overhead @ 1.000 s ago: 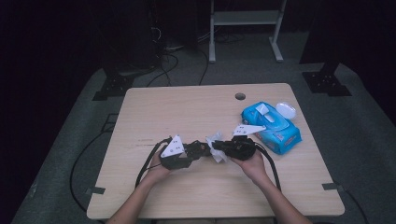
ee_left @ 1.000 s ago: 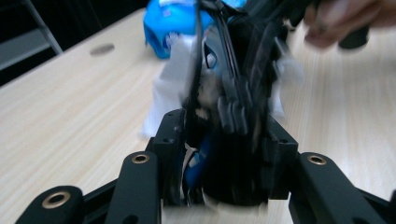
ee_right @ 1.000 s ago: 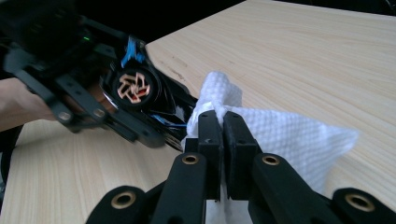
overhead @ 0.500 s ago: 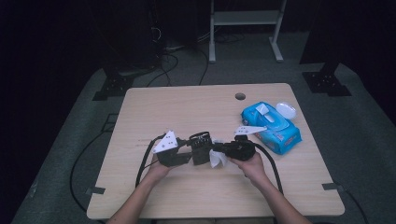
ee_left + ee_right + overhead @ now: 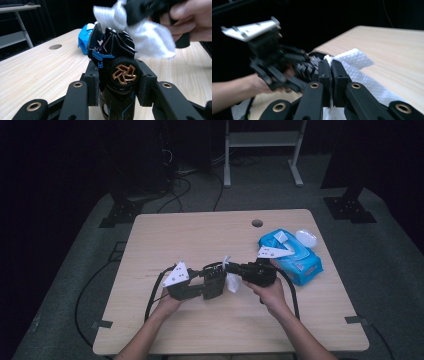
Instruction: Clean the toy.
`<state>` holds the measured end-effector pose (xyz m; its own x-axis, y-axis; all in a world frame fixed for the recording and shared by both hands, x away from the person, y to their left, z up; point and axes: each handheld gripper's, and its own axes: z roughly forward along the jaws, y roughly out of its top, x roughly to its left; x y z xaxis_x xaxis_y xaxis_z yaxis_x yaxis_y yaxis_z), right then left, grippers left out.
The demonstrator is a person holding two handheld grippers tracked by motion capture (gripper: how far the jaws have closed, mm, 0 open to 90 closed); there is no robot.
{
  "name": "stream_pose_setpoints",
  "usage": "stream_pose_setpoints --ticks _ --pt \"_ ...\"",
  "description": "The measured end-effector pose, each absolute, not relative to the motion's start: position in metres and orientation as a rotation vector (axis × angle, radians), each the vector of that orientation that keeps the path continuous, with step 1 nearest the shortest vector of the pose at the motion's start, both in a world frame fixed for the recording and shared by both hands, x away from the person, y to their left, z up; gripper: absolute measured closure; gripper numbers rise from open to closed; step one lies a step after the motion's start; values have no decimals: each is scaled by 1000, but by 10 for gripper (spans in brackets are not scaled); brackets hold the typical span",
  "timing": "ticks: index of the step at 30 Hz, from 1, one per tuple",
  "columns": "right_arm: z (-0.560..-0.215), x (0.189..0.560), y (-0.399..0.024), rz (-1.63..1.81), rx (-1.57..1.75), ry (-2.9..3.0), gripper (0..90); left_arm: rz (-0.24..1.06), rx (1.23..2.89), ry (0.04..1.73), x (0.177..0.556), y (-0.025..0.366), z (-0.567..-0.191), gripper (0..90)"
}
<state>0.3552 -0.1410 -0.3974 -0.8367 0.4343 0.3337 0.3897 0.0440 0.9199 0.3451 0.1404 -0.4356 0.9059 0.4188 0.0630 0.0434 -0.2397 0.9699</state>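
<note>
A black toy car (image 5: 117, 57) with blue trim and a gold wheel (image 5: 124, 74) stands nose-up between the pads of my left gripper (image 5: 118, 85), which is shut on it. In the high view the left gripper (image 5: 212, 282) holds the car (image 5: 216, 274) just above the table's middle. My right gripper (image 5: 331, 72) is shut on a white wipe (image 5: 359, 67). The wipe (image 5: 150, 40) lies against the top of the car. From above, the right gripper (image 5: 236, 270) meets the left one, and the wipe (image 5: 233, 283) hangs between them.
A blue pack of wipes (image 5: 295, 257) lies at the table's right side with a white lid (image 5: 306, 238) beside it. A cable hole (image 5: 257, 223) sits near the far edge. Black cables trail from both grippers across the wooden tabletop (image 5: 175, 235).
The right gripper dipped with the wipe, then rose again along the car. The left gripper has kept the car in about the same place.
</note>
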Motion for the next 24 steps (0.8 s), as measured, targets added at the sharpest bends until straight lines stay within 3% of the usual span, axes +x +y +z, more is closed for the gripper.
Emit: stream_pose_setpoints --ticks 20,24 --pt "-382 349 -102 1817 685 2362 869 375 1789 332 343 139 -434 612" --pt "-382 350 -110 1786 712 2342 868 377 1784 333 343 139 -434 614"
